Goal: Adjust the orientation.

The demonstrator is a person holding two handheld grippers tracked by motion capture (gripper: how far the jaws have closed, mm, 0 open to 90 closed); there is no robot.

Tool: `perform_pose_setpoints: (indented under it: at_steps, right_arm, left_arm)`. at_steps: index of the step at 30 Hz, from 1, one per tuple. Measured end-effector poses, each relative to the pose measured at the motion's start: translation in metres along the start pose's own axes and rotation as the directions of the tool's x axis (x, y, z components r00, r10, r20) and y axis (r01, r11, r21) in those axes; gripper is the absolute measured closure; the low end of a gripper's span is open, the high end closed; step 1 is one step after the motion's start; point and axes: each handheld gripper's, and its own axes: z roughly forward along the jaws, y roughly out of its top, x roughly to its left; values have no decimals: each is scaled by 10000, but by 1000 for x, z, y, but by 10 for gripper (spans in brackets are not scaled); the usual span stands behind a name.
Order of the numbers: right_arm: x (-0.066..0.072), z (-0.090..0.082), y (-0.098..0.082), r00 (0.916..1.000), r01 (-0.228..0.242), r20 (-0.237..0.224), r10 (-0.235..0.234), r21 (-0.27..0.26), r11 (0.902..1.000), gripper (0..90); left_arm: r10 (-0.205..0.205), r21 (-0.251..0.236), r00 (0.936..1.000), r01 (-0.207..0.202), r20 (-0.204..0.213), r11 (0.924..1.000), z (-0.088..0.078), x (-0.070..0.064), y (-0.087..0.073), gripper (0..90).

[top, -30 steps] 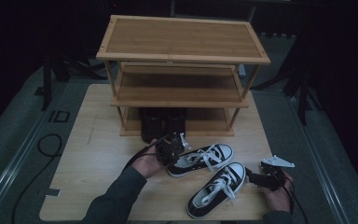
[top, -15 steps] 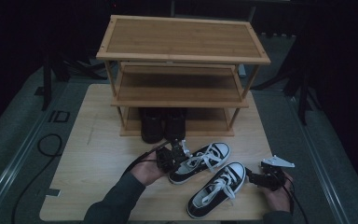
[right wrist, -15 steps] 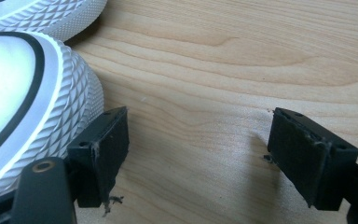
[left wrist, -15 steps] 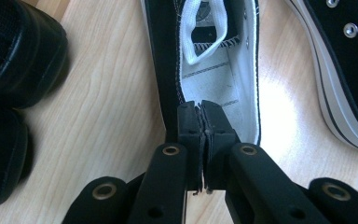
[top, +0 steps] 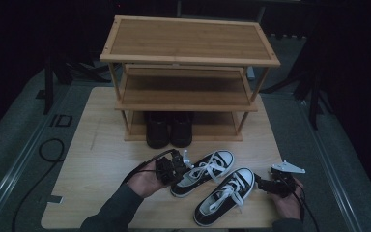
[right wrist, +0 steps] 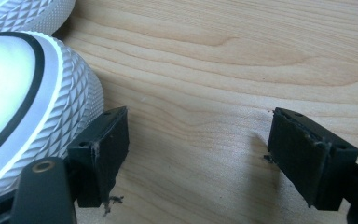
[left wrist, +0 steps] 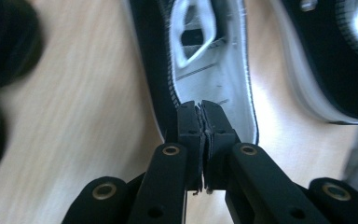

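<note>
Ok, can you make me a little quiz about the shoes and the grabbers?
1. True or false: the left gripper is shut on the heel edge of a sneaker.
2. What sits on the bottom shelf of the rack? A) black shoes B) a ball C) a book
3. Fill in: the right gripper has its jaws ____, with bare table between them.

Key:
1. True. Its jaws pinch the sneaker's collar.
2. A, the black shoes.
3. Open. One jaw sits beside the other sneaker's toe.
</note>
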Motion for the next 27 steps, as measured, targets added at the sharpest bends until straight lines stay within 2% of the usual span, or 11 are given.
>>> perform_pose_setpoints:
  at_steps: [4,6,7,11,13,17,22,25,27]
  right_arm:
    - [0,0,0,10000,-1,3,1,-4,10000,203]
    - [0,0,0,10000,-2,5,2,-3,10000,203]
    - [0,0,0,10000,-3,4,3,-1,10000,203]
    - [0,0,0,10000,-10,5,10,2,10000,203]
    - [0,0,0,10000,-30,20,30,2,10000,203]
    - [2,-1,1,9998,-133,136,131,114,9998,218]
    - [5,-6,6,9998,-48,169,41,419,9991,338]
    - [6,-11,10,9999,133,36,-136,535,9985,446]
    - [6,-16,12,9997,238,-125,-230,636,9977,560]
  left_arm:
    - [149,-198,9993,-143,330,9997,-1,-2,2,861]
    - [-137,-616,9978,177,650,9979,-5,3,1,849]
    - [-235,-753,9974,285,674,9968,-7,6,0,833]
    - [-483,-682,9984,503,306,9964,-9,13,-2,770]
    - [-690,-757,9968,718,395,9945,-8,16,-5,732]
    - [-942,-618,9955,946,89,9936,-4,22,-10,684]
    - [-1431,-552,9896,1421,-156,9883,-4,34,-17,654]
    - [-1595,-534,9867,1576,-325,9861,-6,40,-21,650]
    - [-1687,-503,9847,1665,-426,9848,-6,44,-23,648]
